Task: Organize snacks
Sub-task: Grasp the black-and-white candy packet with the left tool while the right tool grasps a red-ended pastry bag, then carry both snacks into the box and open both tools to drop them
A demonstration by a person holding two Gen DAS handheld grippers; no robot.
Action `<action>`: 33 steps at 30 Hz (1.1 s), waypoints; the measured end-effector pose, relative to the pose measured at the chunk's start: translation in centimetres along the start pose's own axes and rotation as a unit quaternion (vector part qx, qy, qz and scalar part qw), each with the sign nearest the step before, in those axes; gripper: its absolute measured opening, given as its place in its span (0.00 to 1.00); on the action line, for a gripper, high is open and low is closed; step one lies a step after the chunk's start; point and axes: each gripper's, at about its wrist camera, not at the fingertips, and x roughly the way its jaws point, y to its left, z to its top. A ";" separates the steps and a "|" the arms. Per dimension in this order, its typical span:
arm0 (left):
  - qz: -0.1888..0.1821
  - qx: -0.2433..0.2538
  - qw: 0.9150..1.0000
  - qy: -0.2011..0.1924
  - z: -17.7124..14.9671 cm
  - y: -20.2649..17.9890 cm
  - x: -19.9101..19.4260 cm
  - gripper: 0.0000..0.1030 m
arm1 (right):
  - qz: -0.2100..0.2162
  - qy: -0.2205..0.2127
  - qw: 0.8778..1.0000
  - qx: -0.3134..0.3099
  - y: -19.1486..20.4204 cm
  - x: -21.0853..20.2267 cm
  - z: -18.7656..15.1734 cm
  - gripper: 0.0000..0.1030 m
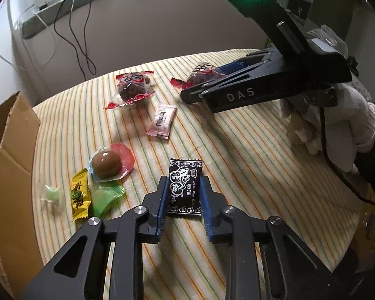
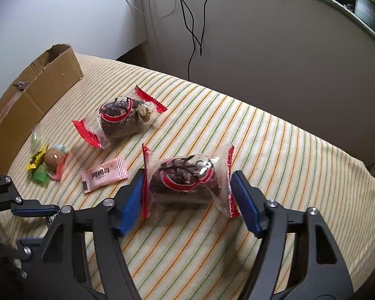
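Black candy packet (image 1: 185, 186) lies lengthwise between open left tongs (image 1: 183, 200); red-ended snack bag (image 2: 187, 181) lies crosswise between open right tongs (image 2: 187, 200).

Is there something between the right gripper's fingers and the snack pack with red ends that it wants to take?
Nothing visible. The right gripper is open, its blue fingers on either side of the red-ended snack pack on the striped cloth. The pink candy lies apart, to one side.

Our rig, up close

We've got black grippers (image 1: 183, 201), blue pads (image 2: 246, 201), silver screws, "DAS" lettering, white knit glove (image 1: 350, 125).
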 end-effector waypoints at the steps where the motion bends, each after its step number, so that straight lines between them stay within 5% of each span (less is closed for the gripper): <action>1: 0.000 -0.003 1.000 -0.001 -0.1 0.0 -0.1 0.22 | 0.001 0.000 1.000 0.002 0.0 -0.1 0.0 0.60; 23: -0.006 -0.068 0.995 -0.067 -1.3 3.3 -5.8 0.22 | -0.005 -0.048 0.999 -0.003 2.2 -5.9 -0.2 0.57; 33: 0.029 -0.102 0.989 -0.103 -1.3 6.7 -9.9 0.22 | 0.012 -0.078 0.997 -0.021 5.6 -8.3 1.8 0.57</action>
